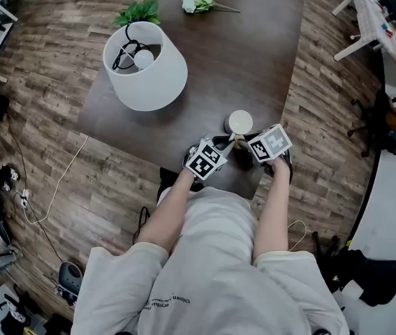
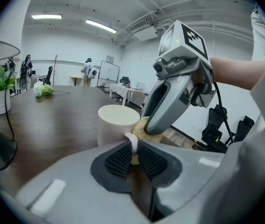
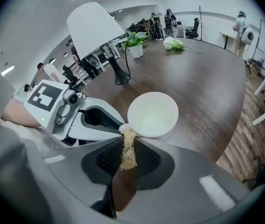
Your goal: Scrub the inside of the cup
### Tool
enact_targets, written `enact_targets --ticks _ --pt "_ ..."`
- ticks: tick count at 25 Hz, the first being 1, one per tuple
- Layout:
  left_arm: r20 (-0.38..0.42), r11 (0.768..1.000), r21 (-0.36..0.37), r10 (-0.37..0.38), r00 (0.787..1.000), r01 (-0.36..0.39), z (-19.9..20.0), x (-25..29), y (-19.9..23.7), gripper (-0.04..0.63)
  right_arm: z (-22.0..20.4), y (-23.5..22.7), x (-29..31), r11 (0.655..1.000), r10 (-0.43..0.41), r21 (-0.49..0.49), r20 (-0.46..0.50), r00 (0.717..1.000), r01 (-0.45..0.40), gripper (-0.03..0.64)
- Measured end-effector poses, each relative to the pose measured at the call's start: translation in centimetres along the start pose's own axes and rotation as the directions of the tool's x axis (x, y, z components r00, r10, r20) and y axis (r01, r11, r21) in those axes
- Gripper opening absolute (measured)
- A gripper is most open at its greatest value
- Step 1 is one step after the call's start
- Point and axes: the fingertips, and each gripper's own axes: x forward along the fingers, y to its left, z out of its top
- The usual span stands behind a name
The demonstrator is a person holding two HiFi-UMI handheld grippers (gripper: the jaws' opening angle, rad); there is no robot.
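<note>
A white cup [image 1: 239,122] stands near the front edge of the dark table [image 1: 204,61]. Its handle [image 2: 131,143] is pinched between the pads of my left gripper [image 2: 133,158], which is shut on it. The cup [image 2: 117,123] stands upright just beyond those jaws. My right gripper [image 3: 129,154] is shut on a tan loofah scrubber [image 3: 128,148], whose tip lies at the cup's near rim beside the handle. The cup [image 3: 153,114] shows an empty white inside in the right gripper view. Both grippers [image 1: 206,160] [image 1: 269,145] sit side by side just in front of the cup.
A white lamp [image 1: 144,65] stands at the table's back left, with a small potted plant [image 1: 137,11] behind it. A bunch of white flowers [image 1: 199,1] lies at the far edge. Wooden floor surrounds the table. Desks and people stand far off in the room.
</note>
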Motion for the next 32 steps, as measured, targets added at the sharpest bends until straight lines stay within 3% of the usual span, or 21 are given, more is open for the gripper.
enact_targets --ticks 3,12,32 --pt "-0.003 1.000 -0.003 -0.004 1.000 0.004 -0.1 -0.1 -0.1 0.045 -0.2 0.2 0.1 0.999 0.009 -0.040 0.012 1.000 -0.009 0.086" --pt "0.007 1.000 -0.013 -0.015 1.000 0.015 -0.1 -0.4 -0.2 0.045 -0.6 -1.6 -0.2 0.997 -0.071 0.024 -0.004 0.997 0.071 0.087" --pt "0.020 0.997 -0.065 -0.043 0.999 0.044 -0.6 -1.4 0.3 0.043 0.8 -4.6 -0.7 0.995 -0.100 0.017 -0.034 0.994 0.100 0.087"
